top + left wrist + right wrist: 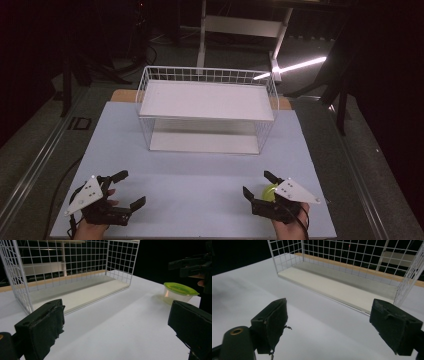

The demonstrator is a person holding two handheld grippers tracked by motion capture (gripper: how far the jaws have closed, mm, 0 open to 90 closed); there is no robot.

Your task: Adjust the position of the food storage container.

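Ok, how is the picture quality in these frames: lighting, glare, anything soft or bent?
High view: dim, dark surroundings, a bright streak of glare on the floor behind the wire shelf; table evenly lit. Left gripper view: near tool pads soft, green-lidded container fairly sharp, shelf wires bowed by the lens. Right gripper view: pads blurred, a faint grey shadow on the table at left.

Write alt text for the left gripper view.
A small clear container with a green lid sits on the white table at right, beside the right gripper. The left gripper stands open in the foreground with nothing between its black jaws. A white wire rack with a white bottom shelf stands behind, at left.
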